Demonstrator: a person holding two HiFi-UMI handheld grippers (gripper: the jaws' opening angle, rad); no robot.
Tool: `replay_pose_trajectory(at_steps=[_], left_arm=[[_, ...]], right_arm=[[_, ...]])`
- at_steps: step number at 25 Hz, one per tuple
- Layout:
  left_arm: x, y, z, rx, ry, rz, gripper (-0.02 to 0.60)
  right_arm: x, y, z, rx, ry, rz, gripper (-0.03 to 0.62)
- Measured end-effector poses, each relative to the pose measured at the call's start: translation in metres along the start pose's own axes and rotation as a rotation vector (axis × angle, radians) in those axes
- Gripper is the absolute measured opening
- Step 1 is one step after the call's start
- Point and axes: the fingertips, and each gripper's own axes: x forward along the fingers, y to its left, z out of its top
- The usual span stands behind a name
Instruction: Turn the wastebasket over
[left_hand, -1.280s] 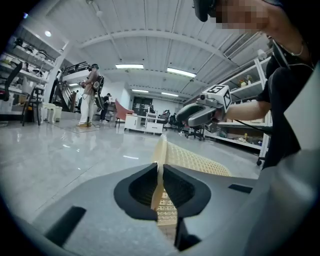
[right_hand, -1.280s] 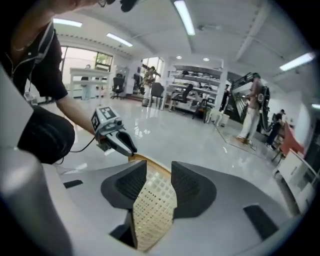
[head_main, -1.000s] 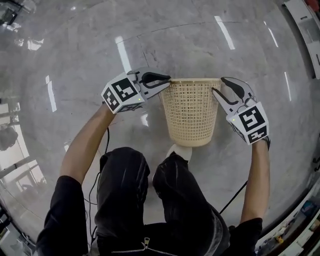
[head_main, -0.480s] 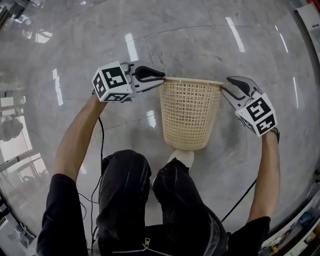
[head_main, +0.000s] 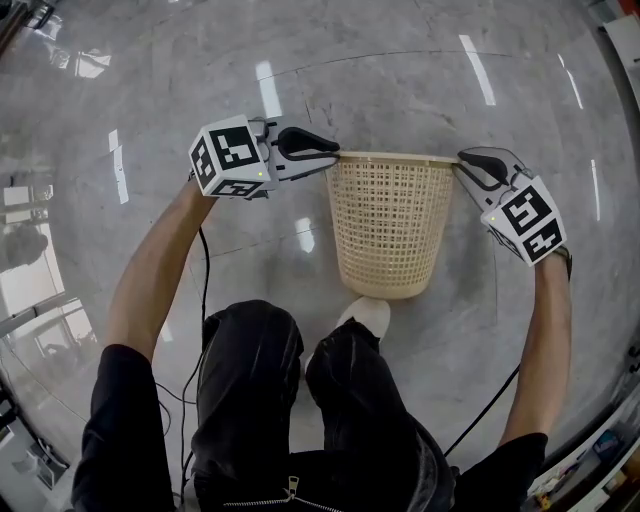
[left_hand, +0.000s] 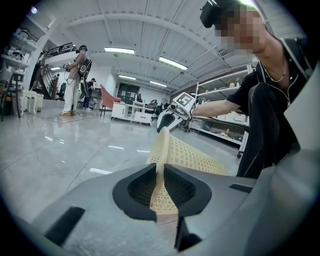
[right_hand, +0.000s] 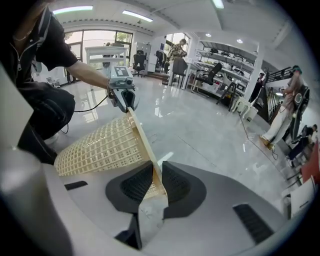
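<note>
Wastebaskets: one cream lattice wastebasket (head_main: 385, 225), lying over at the centre of the head view. Its mouth points to 12 o'clock and its base to 6 o'clock, close to a white shoe (head_main: 366, 312).
Grippers: two. The left gripper (head_main: 332, 156) is at 9 o'clock on the rim and the right gripper (head_main: 462, 168) at 3 o'clock.
Left tongs: pressed together on the rim, with the thin edge pinched between the dark pads.
Right tongs: have just been closing. The rim stands between them and the pads pinch it.
Marker cubes (head_main: 228, 158): two, one on each gripper.
Cables (head_main: 485, 398): two, black, trailing at 4 and 8 o'clock from the basket.
Surface: glossy grey stone-look floor (head_main: 400, 80), streaked with reflected strip lights.
Room: a wide hall with white ceiling lights (left_hand: 120, 50). Stocked shelving (left_hand: 220, 131) lies at 3 o'clock in the left gripper view.
Bystanders: one standing figure (left_hand: 77, 77) at 10 o'clock in the left gripper view, and another bystander (right_hand: 286, 112) at 3 o'clock in the right gripper view.
</note>
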Motion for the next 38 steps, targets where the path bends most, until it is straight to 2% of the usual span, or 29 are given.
replay_pose_trajectory(at_steps=[2,5,10,17,20,23,26,28,32,34,36,38], left_arm=[[0.001,0.001,0.002,-0.004,-0.006,-0.005,0.044],[0.001,0.005,0.006,0.0,-0.018,0.022,0.046],[-0.007,0.019,0.018,0.014,-0.042,0.097,0.052],[-0.015,0.052,0.047,0.083,-0.052,0.241,0.06],[-0.018,0.053,0.056,0.077,-0.089,0.254,0.067],[-0.021,0.041,0.061,0.016,-0.151,0.227,0.081],[-0.032,0.014,0.063,-0.119,-0.259,0.142,0.095],[-0.043,-0.01,0.065,-0.183,-0.317,0.093,0.094],[-0.062,-0.042,0.085,-0.225,-0.382,0.075,0.092],[-0.055,-0.057,0.089,-0.22,-0.353,0.074,0.077],[-0.041,-0.074,0.082,-0.179,-0.302,0.067,0.061],[-0.033,-0.083,0.073,-0.172,-0.296,0.08,0.05]], right_arm=[[0.0,0.002,-0.001,-0.049,0.041,-0.013,0.056],[-0.002,0.007,-0.004,-0.183,0.094,-0.068,0.028],[-0.011,0.003,0.01,-0.218,0.044,-0.171,0.023],[-0.033,-0.03,0.044,-0.31,0.02,-0.449,0.021],[-0.046,-0.03,0.051,-0.364,0.032,-0.563,0.021],[-0.06,-0.013,0.053,-0.395,0.051,-0.647,0.021],[-0.073,0.017,0.05,-0.378,0.057,-0.658,0.023],[-0.082,0.044,0.047,-0.374,0.065,-0.65,0.023],[-0.094,0.091,0.054,-0.38,0.078,-0.598,0.025],[-0.097,0.111,0.056,-0.384,0.083,-0.567,0.026],[-0.098,0.128,0.056,-0.369,0.08,-0.539,0.034],[-0.098,0.14,0.055,-0.335,0.063,-0.514,0.043]])
